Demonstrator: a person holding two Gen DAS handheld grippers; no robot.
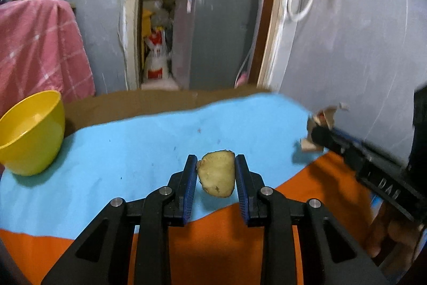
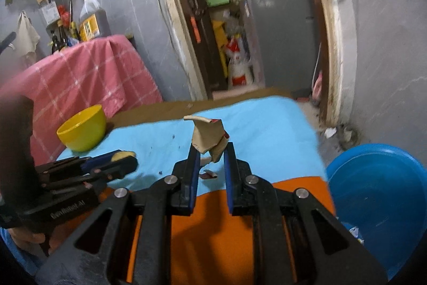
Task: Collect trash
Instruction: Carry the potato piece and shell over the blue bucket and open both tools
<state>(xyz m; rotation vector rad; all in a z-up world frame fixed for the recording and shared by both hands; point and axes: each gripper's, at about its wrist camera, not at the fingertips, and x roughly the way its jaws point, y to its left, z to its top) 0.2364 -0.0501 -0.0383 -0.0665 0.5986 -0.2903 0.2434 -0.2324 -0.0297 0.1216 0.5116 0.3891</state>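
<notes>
I count two claws: my left claw (image 1: 216,172) with one potato piece (image 1: 217,174) in it, my right claw (image 2: 211,151) with one crumpled cardboard scrap (image 2: 206,136). One yellow bowl (image 1: 32,132) far left, one blue tub (image 2: 379,202) right.

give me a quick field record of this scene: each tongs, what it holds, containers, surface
left tongs: shut on potato piece, lifted off the cloth
right tongs: shut on crumpled cardboard, also off the cloth
yellow bowl: on blue cloth, far left, looks empty
blue tub: beside the table on the right, scraps inside
surface: blue cloth over orange cloth
loose scrap: small piece on the cloth under right tongs
</notes>
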